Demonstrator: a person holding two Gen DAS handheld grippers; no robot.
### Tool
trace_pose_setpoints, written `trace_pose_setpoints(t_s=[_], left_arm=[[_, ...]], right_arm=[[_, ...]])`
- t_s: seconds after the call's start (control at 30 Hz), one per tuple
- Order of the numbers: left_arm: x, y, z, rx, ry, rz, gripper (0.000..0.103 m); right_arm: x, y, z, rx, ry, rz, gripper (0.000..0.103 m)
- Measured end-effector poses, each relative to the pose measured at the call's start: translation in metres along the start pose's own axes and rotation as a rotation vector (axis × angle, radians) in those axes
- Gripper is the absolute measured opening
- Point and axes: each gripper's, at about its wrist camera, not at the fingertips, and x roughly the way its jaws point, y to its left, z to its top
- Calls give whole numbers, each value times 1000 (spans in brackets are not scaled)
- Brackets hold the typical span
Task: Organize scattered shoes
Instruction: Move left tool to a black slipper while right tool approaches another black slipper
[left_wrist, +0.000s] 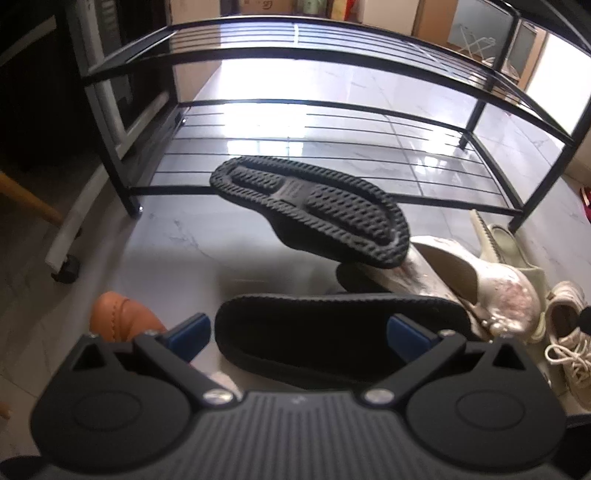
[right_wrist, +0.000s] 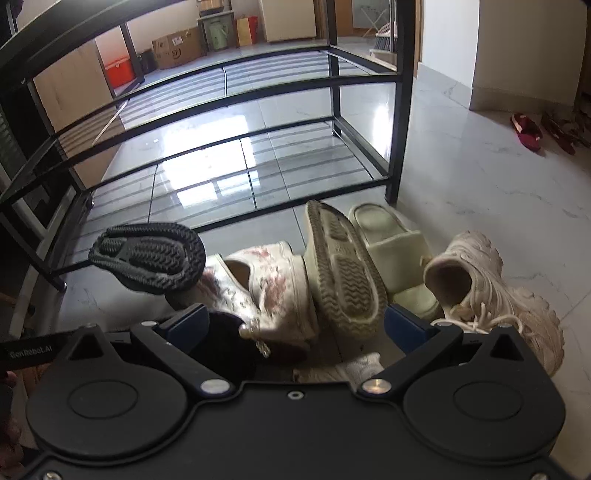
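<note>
- L gripper (left_wrist: 299, 328): fingers spread wide, nothing pinched; hovers over black slipper (left_wrist: 332, 332), which lies upright, nearest item in front of shoe rack (left_wrist: 332, 107).
- R gripper (right_wrist: 295, 325): fingers spread wide, nothing pinched; hovers over shoe pile in front of rack, toward rack's right end.
- Tan leather shoe (left_wrist: 118, 314): in front of rack, left of pile, just beside L gripper's left finger (left_wrist: 190, 326).
- Floral flat w/ pearl trim (right_wrist: 273, 288): mid-pile, in front of rack; 2nd black slipper (right_wrist: 147, 254) rests tilted on it, sole up, toe end reaching over rack's bottom front bar.
- Pale green slide, sole-up (right_wrist: 340, 266): leans on its edge betw. floral flat and upright pale green slide (right_wrist: 395, 254), both close to rack's front-right leg.
- Cream laced sneaker (right_wrist: 495, 288): on floor, right of rack's front-right leg, touching the upright slide.
- Rack: black metal, wire tiers, no shoes fully on any tier.
- Red shoes (right_wrist: 526, 131): on floor well right of rack, by wall.
</note>
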Motion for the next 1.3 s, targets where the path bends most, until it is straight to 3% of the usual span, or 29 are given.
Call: trace_pose_setpoints(t_s=[0.43,0.9,1.17,1.3], left_arm=[[34,17,13,-64,7,-36,102],[45,20,30,-97,-1,-47,102],[66,22,47,-33,-70,-79,102],[92,31,40,-64,-90,-154,102]], right_arm=[[18,-13,10,123,17,134,103],[23,-17,16,193,-8,281,103],[32,-13,21,206,-8,285,103],[45,-5,24,182,17,279,103]])
